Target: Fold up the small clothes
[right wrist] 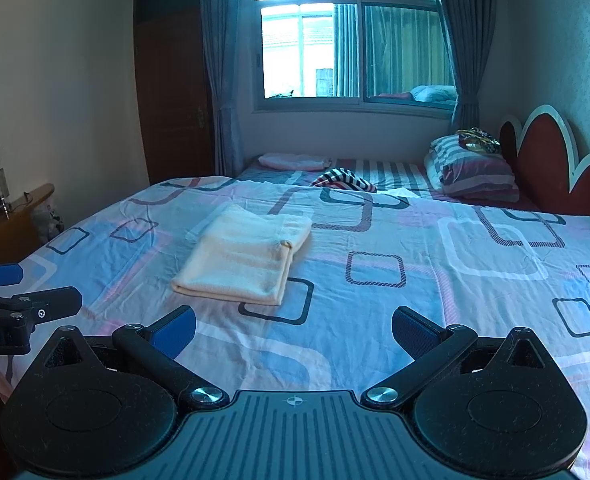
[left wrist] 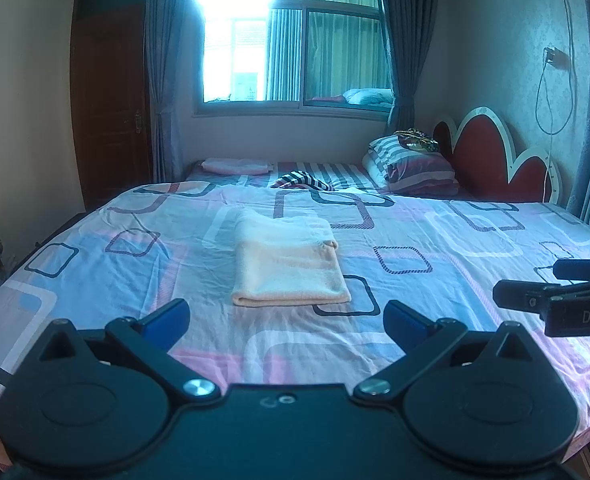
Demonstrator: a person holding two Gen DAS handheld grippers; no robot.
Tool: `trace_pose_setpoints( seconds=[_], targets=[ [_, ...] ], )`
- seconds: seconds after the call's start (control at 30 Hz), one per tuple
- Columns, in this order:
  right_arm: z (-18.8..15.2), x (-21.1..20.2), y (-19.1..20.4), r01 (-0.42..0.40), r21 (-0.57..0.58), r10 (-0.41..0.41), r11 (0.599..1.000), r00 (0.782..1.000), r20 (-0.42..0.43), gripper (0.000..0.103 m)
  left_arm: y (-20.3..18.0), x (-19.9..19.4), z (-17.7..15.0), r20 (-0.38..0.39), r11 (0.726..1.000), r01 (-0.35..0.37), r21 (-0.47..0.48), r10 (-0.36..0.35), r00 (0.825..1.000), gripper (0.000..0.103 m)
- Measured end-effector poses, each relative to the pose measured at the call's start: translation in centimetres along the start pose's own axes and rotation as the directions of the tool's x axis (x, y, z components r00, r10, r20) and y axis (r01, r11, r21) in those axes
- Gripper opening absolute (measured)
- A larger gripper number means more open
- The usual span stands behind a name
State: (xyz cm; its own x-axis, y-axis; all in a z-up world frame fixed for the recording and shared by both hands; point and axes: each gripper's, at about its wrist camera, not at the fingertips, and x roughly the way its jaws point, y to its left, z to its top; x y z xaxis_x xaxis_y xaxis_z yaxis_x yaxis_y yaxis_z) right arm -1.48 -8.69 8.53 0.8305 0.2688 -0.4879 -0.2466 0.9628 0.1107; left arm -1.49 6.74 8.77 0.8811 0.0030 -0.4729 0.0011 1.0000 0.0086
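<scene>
A cream cloth [left wrist: 289, 262] lies folded into a neat rectangle on the patterned bedsheet [left wrist: 435, 240]. It also shows in the right wrist view [right wrist: 243, 258], ahead and to the left. My left gripper [left wrist: 287, 320] is open and empty, held above the sheet just short of the cloth's near edge. My right gripper [right wrist: 293, 330] is open and empty, to the right of the cloth and a little back from it. The right gripper shows at the right edge of the left wrist view [left wrist: 535, 284], the left gripper at the left edge of the right wrist view [right wrist: 35, 292].
A striped garment [left wrist: 307, 180] lies crumpled at the far side of the bed, with a pink folded cloth [left wrist: 237, 166] beyond it. Striped pillows [left wrist: 411, 164] lean by the red headboard [left wrist: 503, 160]. A window, curtains and a brown door [left wrist: 111, 108] stand behind.
</scene>
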Motion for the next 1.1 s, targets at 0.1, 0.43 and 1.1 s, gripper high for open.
trace_pose_setpoints(
  seconds=[0.1, 0.43, 1.1],
  targets=[
    [0.0, -0.01, -0.01, -0.001, 0.001, 0.001, 1.0, 1.0, -0.001, 0.103, 0.0, -0.07, 0.0, 0.002, 1.0, 0.001, 0.0, -0.001, 1.0, 0.102],
    [-0.1, 0.08, -0.09, -0.002, -0.001, 0.002, 1.0, 1.0, -0.002, 0.103, -0.2, -0.18, -0.01, 0.009, 1.0, 0.005, 0.005, -0.005, 1.0, 0.102],
    [-0.25, 0.34, -0.4, -0.013, -0.022, 0.013, 1.0, 1.0, -0.009, 0.103, -0.34, -0.41, 0.22, 0.029, 1.0, 0.005, 0.002, -0.005, 1.0, 0.102]
  ],
)
